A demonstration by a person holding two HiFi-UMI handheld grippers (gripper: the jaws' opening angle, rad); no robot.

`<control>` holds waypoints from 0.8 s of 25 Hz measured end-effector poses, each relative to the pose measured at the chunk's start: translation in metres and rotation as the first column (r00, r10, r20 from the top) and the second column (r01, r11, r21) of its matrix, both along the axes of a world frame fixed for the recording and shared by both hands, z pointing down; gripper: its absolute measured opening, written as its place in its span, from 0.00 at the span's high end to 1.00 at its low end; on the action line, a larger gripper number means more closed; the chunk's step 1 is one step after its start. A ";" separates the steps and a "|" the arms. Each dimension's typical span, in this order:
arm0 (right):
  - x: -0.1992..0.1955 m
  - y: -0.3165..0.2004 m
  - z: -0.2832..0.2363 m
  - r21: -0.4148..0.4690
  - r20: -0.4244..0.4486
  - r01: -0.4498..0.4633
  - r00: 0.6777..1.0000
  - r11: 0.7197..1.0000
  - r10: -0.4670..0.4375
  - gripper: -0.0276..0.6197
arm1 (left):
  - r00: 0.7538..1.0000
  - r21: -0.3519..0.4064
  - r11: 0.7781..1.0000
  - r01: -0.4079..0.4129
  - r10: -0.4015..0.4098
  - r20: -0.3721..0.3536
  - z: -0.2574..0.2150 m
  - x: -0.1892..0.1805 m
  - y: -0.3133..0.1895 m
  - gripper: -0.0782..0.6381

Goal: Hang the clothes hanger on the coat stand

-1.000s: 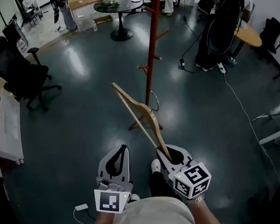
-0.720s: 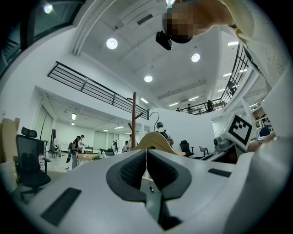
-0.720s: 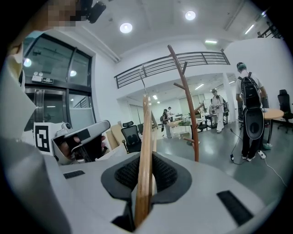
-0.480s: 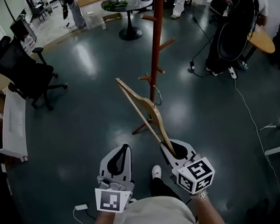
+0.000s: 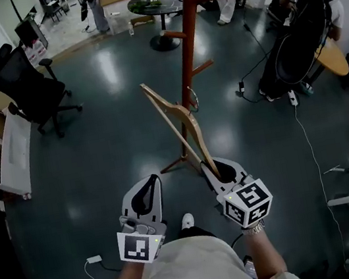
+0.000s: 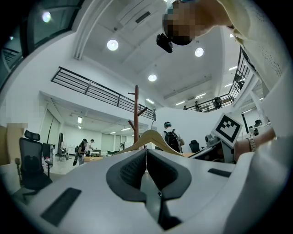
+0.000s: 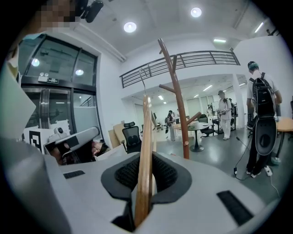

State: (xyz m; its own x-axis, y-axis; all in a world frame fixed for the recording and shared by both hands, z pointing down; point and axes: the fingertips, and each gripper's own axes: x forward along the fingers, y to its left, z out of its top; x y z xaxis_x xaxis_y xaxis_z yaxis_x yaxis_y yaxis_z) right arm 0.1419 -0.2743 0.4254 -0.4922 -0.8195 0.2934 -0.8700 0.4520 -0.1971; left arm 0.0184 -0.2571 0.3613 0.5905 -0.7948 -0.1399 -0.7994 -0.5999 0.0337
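Observation:
A light wooden clothes hanger [image 5: 182,127] with a metal hook [image 5: 191,99] is clamped by one arm in my right gripper [image 5: 223,170], which is shut on it. In the right gripper view the hanger [image 7: 144,155] rises straight from between the pads. The tall reddish-brown coat stand [image 5: 185,40] with angled pegs stands just beyond the hanger; its trunk [image 7: 177,98] shows right of the hanger. My left gripper [image 5: 149,190] is held beside the right one, jaws together with nothing in them; its own view shows the hanger [image 6: 149,137] and the stand [image 6: 136,114] ahead.
A black office chair [image 5: 28,88] stands at the left beside a white desk [image 5: 11,154]. A round table [image 5: 154,5] lies behind the stand. A person with a backpack [image 5: 308,5] stands at the right near cables on the floor [image 5: 291,98].
The hanger and both grippers have come closer to the coat stand; the hook now sits near the trunk. The grip on the hanger is unchanged.

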 end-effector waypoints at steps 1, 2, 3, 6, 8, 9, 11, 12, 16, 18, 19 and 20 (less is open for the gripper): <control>0.005 -0.010 -0.001 -0.003 -0.003 0.009 1.000 1.000 -0.009 0.86 | 1.000 0.001 1.000 0.010 -0.010 0.000 0.000 0.002 -0.005 0.87; 0.011 -0.019 -0.001 -0.007 -0.006 0.018 1.000 1.000 -0.018 0.86 | 1.000 0.001 1.000 0.020 -0.020 0.002 -0.001 0.004 -0.010 0.87; 0.016 -0.029 -0.002 -0.010 -0.011 0.026 1.000 1.000 -0.026 0.86 | 1.000 0.002 1.000 0.030 -0.030 0.004 -0.001 0.006 -0.015 0.87; 0.033 -0.056 -0.005 -0.016 -0.034 0.042 0.999 0.999 -0.043 0.86 | 0.999 0.000 0.999 0.048 -0.048 0.014 0.001 0.013 -0.030 0.87; 0.041 -0.075 -0.007 -0.010 -0.054 0.055 0.997 0.998 -0.056 0.86 | 0.998 -0.005 0.998 0.055 -0.055 0.020 0.004 0.017 -0.041 0.87; 0.043 -0.085 -0.009 -0.006 -0.063 0.062 0.996 0.998 -0.062 0.86 | 0.998 -0.010 0.998 0.058 -0.058 0.022 0.005 0.018 -0.048 0.87; 0.046 -0.103 -0.011 -0.004 -0.075 0.073 0.994 0.997 -0.073 0.86 | 0.998 -0.021 0.998 0.061 -0.060 0.024 0.009 0.020 -0.059 0.87; 0.047 -0.112 -0.011 -0.006 -0.079 0.080 0.994 0.997 -0.080 0.86 | 0.998 -0.026 0.998 0.060 -0.060 0.027 0.011 0.021 -0.064 0.87; 0.052 -0.142 -0.014 -0.015 -0.074 0.111 0.991 0.994 -0.112 0.86 | 0.998 -0.045 0.997 0.056 -0.054 0.041 0.015 0.029 -0.077 0.87; 0.057 -0.156 -0.017 -0.014 -0.068 0.125 0.990 0.992 -0.126 0.86 | 0.997 -0.055 0.997 0.054 -0.051 0.050 0.019 0.034 -0.083 0.87; 0.060 -0.163 -0.018 -0.011 -0.073 0.131 0.989 0.991 -0.131 0.86 | 0.997 -0.063 0.997 0.054 -0.051 0.055 0.022 0.035 -0.085 0.87; 0.063 -0.170 -0.020 -0.008 -0.079 0.136 0.988 0.991 -0.136 0.86 | 0.997 -0.071 0.996 0.056 -0.052 0.058 0.026 0.036 -0.088 0.87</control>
State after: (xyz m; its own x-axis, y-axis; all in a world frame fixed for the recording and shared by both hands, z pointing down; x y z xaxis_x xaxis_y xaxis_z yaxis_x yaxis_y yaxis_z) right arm 0.2044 -0.4446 0.4056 -0.5741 -0.7458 0.3381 -0.8134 0.5667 -0.1313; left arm 0.0543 -0.3454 0.3871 0.5517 -0.8326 -0.0486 -0.8324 -0.5534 0.0300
